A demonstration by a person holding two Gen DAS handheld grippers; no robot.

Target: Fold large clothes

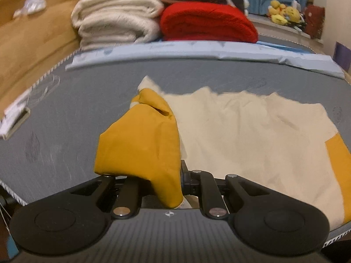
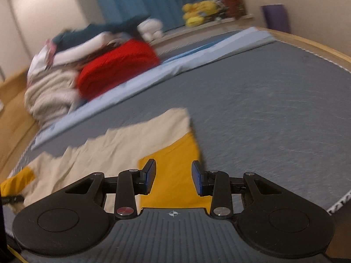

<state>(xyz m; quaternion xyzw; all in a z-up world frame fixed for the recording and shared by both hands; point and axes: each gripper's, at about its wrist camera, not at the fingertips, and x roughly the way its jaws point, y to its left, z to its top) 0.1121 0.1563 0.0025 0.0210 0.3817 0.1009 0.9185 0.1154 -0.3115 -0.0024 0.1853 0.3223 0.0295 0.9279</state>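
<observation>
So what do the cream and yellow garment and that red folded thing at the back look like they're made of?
The cream and yellow garment looks like thin woven cotton, matte: it creases sharply and drapes limply from the left gripper. The red blanket looks like thick fleece or knit: fuzzy surface, plump rounded folds. Blur leaves both uncertain.

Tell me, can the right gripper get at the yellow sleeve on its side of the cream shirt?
Probably yes: the right gripper has its jaws open right above that yellow sleeve, which lies flat on the grey mattress, nothing covering it.

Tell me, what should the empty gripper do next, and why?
Probably drop the right gripper and close on the yellow sleeve under its open jaws. The left gripper already grips the other yellow sleeve, so both could fold the cream shirt.
</observation>
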